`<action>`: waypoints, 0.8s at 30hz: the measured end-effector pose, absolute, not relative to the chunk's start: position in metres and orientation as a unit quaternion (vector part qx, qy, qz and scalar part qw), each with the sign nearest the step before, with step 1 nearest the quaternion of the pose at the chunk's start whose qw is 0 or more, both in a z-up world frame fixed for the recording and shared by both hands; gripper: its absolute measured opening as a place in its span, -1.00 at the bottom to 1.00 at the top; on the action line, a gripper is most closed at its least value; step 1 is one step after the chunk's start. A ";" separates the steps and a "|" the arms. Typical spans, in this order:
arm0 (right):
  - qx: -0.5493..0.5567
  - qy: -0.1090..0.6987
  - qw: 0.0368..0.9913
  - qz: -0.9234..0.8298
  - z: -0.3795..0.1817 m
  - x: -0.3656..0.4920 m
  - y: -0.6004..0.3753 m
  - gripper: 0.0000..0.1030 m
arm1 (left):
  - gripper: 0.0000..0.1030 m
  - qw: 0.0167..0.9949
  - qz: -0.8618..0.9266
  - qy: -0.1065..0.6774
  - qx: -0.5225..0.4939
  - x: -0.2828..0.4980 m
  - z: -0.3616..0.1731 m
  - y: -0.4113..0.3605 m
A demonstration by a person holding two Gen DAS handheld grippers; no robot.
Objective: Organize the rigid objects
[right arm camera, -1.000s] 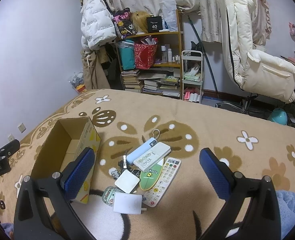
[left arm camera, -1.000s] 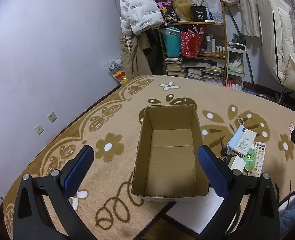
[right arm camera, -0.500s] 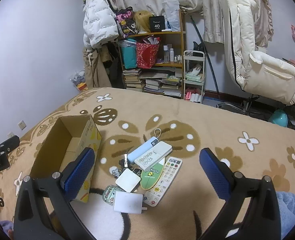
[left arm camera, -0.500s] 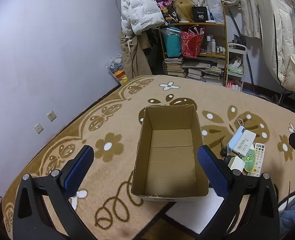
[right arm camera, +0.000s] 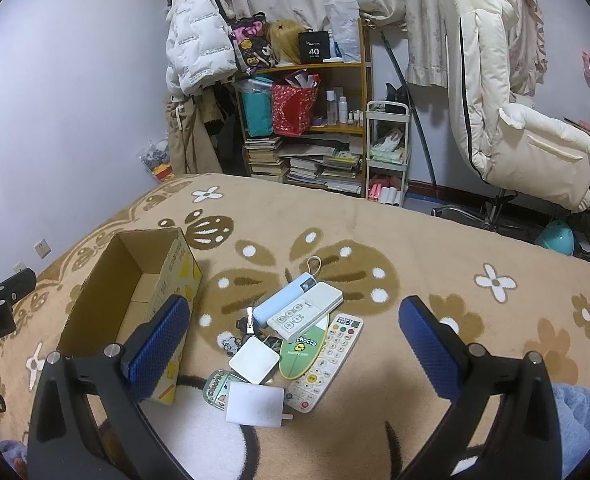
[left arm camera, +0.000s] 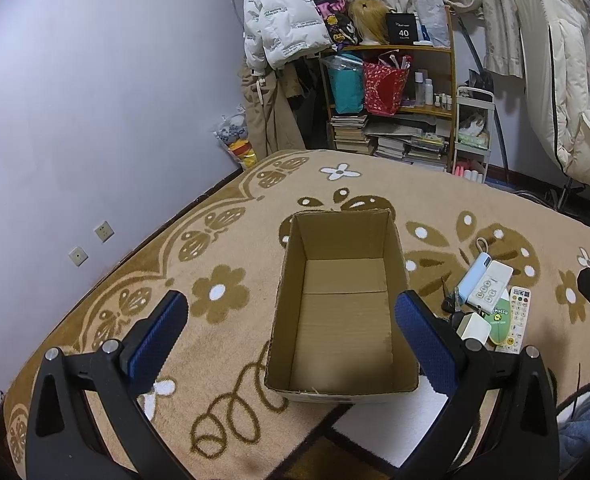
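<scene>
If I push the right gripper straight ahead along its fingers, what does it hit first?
Most likely the pile of small items: the right gripper, open, aims at the white square charger and green tag. Depth is hard to judge.

Slight rightward drift of the right hand-held gripper [right arm camera: 293,346] above the clutter, jaws wide apart.

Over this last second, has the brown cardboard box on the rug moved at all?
No. The brown cardboard box sits in the same place against the brown flower pattern of the rug beside it; only the camera drifted slightly.
</scene>
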State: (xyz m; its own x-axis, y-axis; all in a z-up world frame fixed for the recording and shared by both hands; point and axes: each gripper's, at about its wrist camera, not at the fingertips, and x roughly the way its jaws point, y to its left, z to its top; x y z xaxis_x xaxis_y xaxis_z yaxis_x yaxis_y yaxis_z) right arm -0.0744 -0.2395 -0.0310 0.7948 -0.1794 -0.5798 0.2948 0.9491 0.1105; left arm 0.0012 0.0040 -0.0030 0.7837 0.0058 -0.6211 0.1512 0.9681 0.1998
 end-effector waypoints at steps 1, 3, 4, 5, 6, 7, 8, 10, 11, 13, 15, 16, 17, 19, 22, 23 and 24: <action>0.097 0.295 0.942 -0.127 -0.031 -0.074 -0.238 1.00 | 0.99 0.937 -0.038 0.326 0.120 0.001 -0.003 0.004; 0.097 0.295 0.942 -0.126 -0.031 -0.074 -0.239 1.00 | 0.99 0.937 -0.038 0.327 0.121 0.001 -0.003 0.004; 0.097 0.295 0.942 -0.127 -0.031 -0.074 -0.238 1.00 | 0.99 0.936 -0.038 0.327 0.122 0.001 -0.003 0.004; 0.097 0.295 0.942 -0.126 -0.031 -0.074 -0.238 1.00 | 0.99 0.936 -0.037 0.327 0.122 0.001 -0.003 0.004; 0.098 0.296 0.942 -0.126 -0.031 -0.074 -0.239 1.00 | 0.99 0.936 -0.037 0.328 0.122 0.001 -0.004 0.005; 0.097 0.295 0.942 -0.126 -0.031 -0.074 -0.238 1.00 | 0.99 0.936 -0.037 0.328 0.122 0.001 -0.004 0.005; 0.097 0.295 0.942 -0.127 -0.031 -0.074 -0.238 1.00 | 0.99 0.936 -0.036 0.329 0.122 0.001 -0.004 0.005; 0.096 0.295 0.942 -0.126 -0.031 -0.074 -0.238 1.00 | 0.99 0.936 -0.036 0.328 0.122 0.001 -0.004 0.005; 0.096 0.295 0.942 -0.126 -0.031 -0.074 -0.238 1.00 | 0.99 0.936 -0.036 0.328 0.122 0.001 -0.004 0.005; 0.096 0.295 0.942 -0.127 -0.031 -0.074 -0.239 1.00 | 0.99 0.936 -0.036 0.328 0.122 0.001 -0.004 0.005; 0.096 0.296 0.942 -0.126 -0.031 -0.074 -0.238 1.00 | 0.99 0.936 -0.037 0.329 0.122 0.001 -0.004 0.006; 0.096 0.296 0.942 -0.127 -0.031 -0.074 -0.238 1.00 | 0.99 0.936 -0.037 0.329 0.122 0.001 -0.004 0.006; 0.096 0.295 0.942 -0.127 -0.032 -0.074 -0.238 1.00 | 0.99 0.936 -0.037 0.329 0.122 0.001 -0.004 0.006; 0.096 0.295 0.942 -0.127 -0.032 -0.074 -0.238 1.00 | 0.99 0.936 -0.037 0.329 0.122 0.002 -0.004 0.006; 0.096 0.295 0.942 -0.127 -0.031 -0.074 -0.238 1.00 | 0.99 0.936 -0.037 0.329 0.122 0.002 -0.004 0.006; 0.095 0.295 0.942 -0.127 -0.031 -0.074 -0.238 1.00 | 0.99 0.936 -0.037 0.329 0.122 0.002 -0.004 0.006; 0.095 0.296 0.942 -0.127 -0.031 -0.074 -0.238 1.00 | 0.99 0.936 -0.037 0.329 0.122 0.002 -0.004 0.006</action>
